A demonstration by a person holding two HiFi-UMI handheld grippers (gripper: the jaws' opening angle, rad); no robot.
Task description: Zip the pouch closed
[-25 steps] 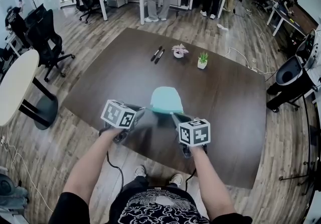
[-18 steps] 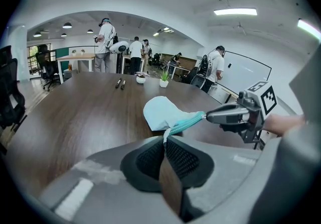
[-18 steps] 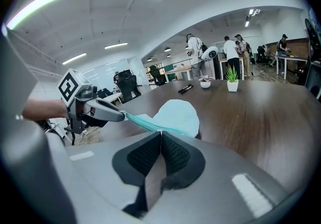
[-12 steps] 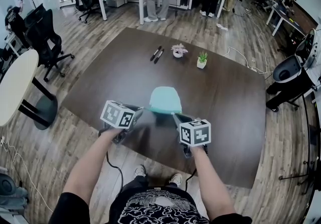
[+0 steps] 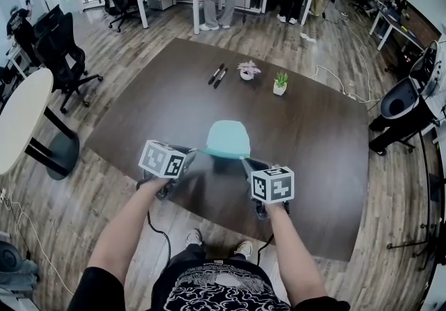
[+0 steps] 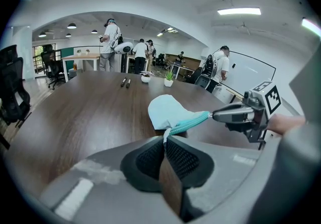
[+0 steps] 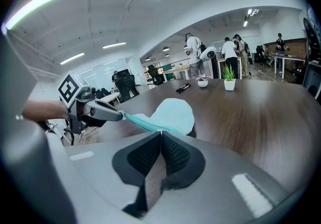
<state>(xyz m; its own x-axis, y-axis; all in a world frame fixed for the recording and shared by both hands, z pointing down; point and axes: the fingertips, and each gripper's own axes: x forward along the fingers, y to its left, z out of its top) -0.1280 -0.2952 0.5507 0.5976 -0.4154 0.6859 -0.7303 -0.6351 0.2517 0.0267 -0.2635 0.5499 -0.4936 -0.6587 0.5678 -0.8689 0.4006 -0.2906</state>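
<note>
Left gripper and right gripper pinch pouch, hiding its ends.

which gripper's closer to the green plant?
Right. The right gripper grips the pouch's right end, below-left of the green plant in the head view; the left gripper grips the pouch's left end, farther away.

The pouch lies on the near half of the table. At the pouch's near-left end, the left gripper is clamped on its edge; at its near-right end, the right gripper likewise. Behind the pouch, well apart from it: two markers side by side, slightly left; a small potted plant straight behind; a second potted plant behind and right.
</note>
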